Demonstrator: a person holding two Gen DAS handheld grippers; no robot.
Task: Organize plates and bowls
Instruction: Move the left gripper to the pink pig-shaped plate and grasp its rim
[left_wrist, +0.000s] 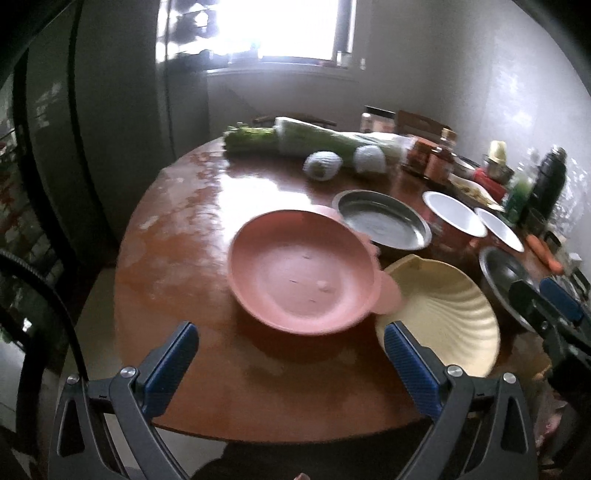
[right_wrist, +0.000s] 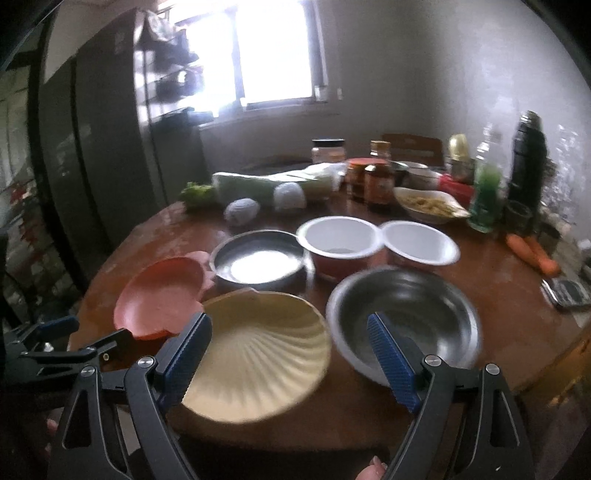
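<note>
A pink plate (left_wrist: 303, 273) lies on the round wooden table (left_wrist: 177, 236), with a cream shell-shaped plate (left_wrist: 447, 310) to its right. My left gripper (left_wrist: 291, 354) is open and empty, just in front of the pink plate. My right gripper (right_wrist: 290, 350) is open and empty, above the near edge of the shell plate (right_wrist: 258, 354) and beside a steel bowl (right_wrist: 406, 317). A steel plate (right_wrist: 258, 262) and two white-lined red bowls (right_wrist: 338, 240) (right_wrist: 419, 242) stand behind. The pink plate (right_wrist: 160, 299) is at the left.
Celery and cabbage (left_wrist: 295, 140), two net-wrapped fruits (left_wrist: 321, 164), jars (right_wrist: 376, 181), a dish of food (right_wrist: 428, 203), bottles (right_wrist: 487, 192), a dark flask (right_wrist: 528, 155) and carrots (right_wrist: 532, 253) crowd the far and right side of the table. A window (right_wrist: 273, 51) is behind.
</note>
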